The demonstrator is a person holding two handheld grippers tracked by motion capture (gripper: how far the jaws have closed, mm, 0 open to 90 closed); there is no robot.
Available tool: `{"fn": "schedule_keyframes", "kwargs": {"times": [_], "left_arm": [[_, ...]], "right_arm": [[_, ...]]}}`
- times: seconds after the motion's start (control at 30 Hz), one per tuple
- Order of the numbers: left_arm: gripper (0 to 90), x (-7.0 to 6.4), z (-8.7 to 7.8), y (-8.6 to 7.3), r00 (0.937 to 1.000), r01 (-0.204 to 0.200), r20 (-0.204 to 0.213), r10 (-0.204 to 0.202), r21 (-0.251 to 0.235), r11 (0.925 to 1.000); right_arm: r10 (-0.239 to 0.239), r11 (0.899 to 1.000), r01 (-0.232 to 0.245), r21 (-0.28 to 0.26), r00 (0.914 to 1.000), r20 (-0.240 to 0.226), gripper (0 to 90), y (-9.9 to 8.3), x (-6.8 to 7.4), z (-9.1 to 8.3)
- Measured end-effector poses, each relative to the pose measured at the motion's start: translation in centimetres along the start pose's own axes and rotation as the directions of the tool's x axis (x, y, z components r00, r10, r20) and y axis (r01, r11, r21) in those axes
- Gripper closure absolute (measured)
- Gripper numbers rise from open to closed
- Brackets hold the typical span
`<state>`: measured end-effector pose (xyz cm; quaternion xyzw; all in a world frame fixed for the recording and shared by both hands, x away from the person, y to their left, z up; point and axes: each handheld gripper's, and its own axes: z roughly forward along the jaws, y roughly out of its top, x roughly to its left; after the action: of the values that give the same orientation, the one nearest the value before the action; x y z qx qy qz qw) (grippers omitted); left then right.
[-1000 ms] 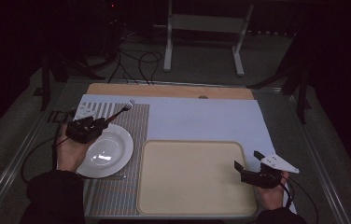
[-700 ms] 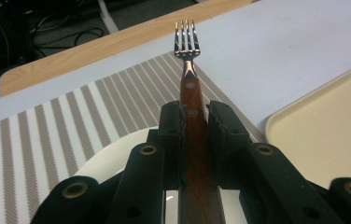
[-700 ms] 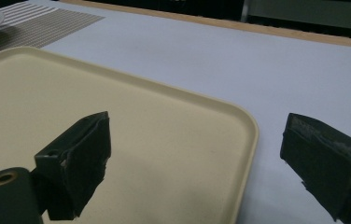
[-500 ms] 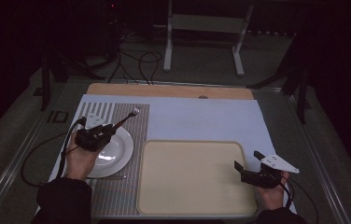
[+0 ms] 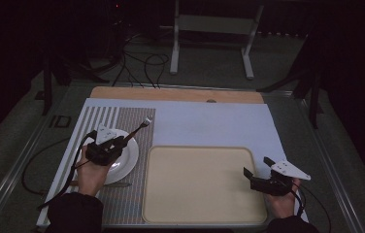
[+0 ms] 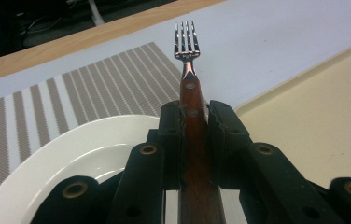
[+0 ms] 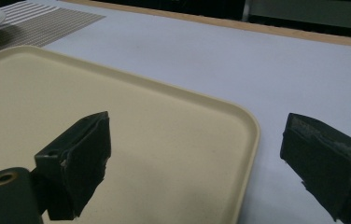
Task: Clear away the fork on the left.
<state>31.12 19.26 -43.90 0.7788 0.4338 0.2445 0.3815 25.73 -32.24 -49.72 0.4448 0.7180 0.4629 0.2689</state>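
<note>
Table: dim room, striped placemat at its left edge.
Left gripper: clamped on fork above plate.
Right gripper: jaws apart, over tray right edge.
Risk: fork may pivot in the narrow grip and drop onto the plate.

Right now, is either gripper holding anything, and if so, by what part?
The left gripper is shut on the fork, clamping its wooden handle, tines pointing away above the plate. The right gripper is open and holds nothing.

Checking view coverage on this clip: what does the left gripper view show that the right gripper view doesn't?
Left gripper view: the left gripper shut on a wooden-handled fork, tines forward, above the white plate.
Right gripper view: the right gripper open and holding nothing, straddling the tray's near-right rim.
Both: the beige tray, the striped placemat, the plate and the pale table cover.
</note>
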Motion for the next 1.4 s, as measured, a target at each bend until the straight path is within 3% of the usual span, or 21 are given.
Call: {"fn": "schedule_keyframes", "kwargs": {"times": [0.3,0.67,0.97,1.17,1.4], "left_arm": [[76.5,-1.3,0.1,-0.6,0.9998,-0.016,0.008,0.016,-0.004,0.9999],[76.5,-2.6,0.0,-1.2,0.9999,0.011,0.001,-0.011,-0.01,0.9999],[76.5,-3.8,-1.2,-1.9,0.9989,0.031,-0.033,-0.032,-0.028,0.9991],[76.5,-4.8,-2.2,-2.7,0.9944,0.058,-0.086,-0.062,-0.043,0.9974],[76.5,-6.1,-2.9,-3.2,0.9896,0.066,-0.126,-0.07,-0.037,0.9971]], "right_arm": [[0.0,1.0,0.0,0.003,1.0,-0.001,8.6,0.0,0.0,0.0],[-0.002,1.0,0.002,0.002,1.0,-0.001,8.6,0.0,0.0,0.0],[-0.005,1.0,0.005,-0.001,1.0,-0.001,8.6,0.0,0.0,0.0],[-0.006,1.0,0.006,0.0,1.0,-0.001,8.6,0.0,0.0,0.0],[-0.005,1.0,0.005,0.001,1.0,0.0,8.6,0.0,0.0,0.0]]}}
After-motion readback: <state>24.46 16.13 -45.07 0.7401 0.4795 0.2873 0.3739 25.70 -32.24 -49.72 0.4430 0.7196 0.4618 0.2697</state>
